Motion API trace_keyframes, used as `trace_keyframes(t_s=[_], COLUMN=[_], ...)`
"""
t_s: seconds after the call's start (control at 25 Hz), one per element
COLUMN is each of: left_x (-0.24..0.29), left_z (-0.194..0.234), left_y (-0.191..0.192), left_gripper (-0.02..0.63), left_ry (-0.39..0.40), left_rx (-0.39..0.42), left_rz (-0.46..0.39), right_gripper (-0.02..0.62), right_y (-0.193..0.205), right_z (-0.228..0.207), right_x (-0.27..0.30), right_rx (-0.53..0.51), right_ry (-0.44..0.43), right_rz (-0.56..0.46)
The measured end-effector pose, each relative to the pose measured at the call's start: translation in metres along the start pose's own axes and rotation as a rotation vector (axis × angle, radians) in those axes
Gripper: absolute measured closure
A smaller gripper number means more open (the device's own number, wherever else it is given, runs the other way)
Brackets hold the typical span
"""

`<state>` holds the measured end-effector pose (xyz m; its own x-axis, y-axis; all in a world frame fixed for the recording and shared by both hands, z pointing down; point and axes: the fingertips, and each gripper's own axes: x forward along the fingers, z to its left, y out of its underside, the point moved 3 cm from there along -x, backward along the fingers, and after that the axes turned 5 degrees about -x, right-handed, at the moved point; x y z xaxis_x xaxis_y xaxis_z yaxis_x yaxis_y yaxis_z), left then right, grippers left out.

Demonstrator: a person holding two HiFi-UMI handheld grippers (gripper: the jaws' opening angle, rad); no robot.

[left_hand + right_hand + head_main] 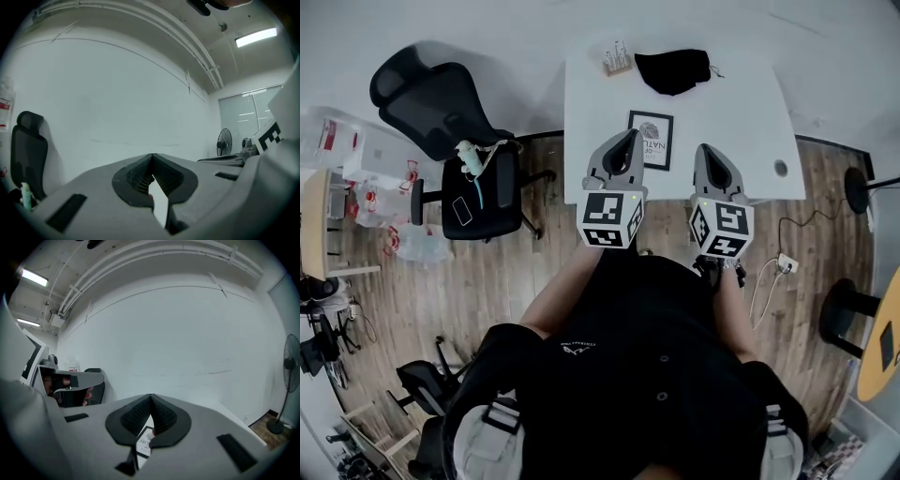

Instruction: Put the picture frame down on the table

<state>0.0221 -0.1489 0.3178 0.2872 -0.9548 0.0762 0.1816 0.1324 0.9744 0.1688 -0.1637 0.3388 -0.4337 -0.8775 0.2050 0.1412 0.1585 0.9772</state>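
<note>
- The picture frame (651, 140) lies flat on the white table (741, 112), close to the near edge, so the put-down looks finished.
- The left gripper (628, 139) and right gripper (706, 152) both have their jaws pressed together on nothing, probably idle.
- The frame sits between the two grippers and lower down, and neither touches it.

The person wears a black shirt (647, 375) with a small white emblem (578, 347), and pale straps (500, 413) at five and seven o'clock. The grey left gripper (629, 137) and right gripper (706, 150) have black ribbed pads (138, 176) and black-and-white marker cubes (609, 218).
</note>
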Motion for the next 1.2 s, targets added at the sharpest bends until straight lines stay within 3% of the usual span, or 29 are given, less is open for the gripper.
trace_keyframes(t_s=[0.4, 0.96, 1.2], left_x=[-0.004, -0.020, -0.027], left_z=[-0.008, -0.007, -0.013], left_y=[-0.052, -0.114, -0.110], left_gripper=[0.600, 0.600, 0.600], left_ry=[0.030, 0.030, 0.045], left_rx=[0.022, 0.042, 0.044], left_rz=[-0.111, -0.244, -0.240], right_gripper=[0.597, 0.597, 0.597], right_y=[-0.070, -0.129, -0.135], right_z=[-0.019, -0.025, -0.018], right_x=[-0.017, -0.047, -0.055], right_rx=[-0.013, -0.030, -0.026], right_ry=[0.033, 0.042, 0.026], right_rz=[-0.163, -0.297, -0.314])
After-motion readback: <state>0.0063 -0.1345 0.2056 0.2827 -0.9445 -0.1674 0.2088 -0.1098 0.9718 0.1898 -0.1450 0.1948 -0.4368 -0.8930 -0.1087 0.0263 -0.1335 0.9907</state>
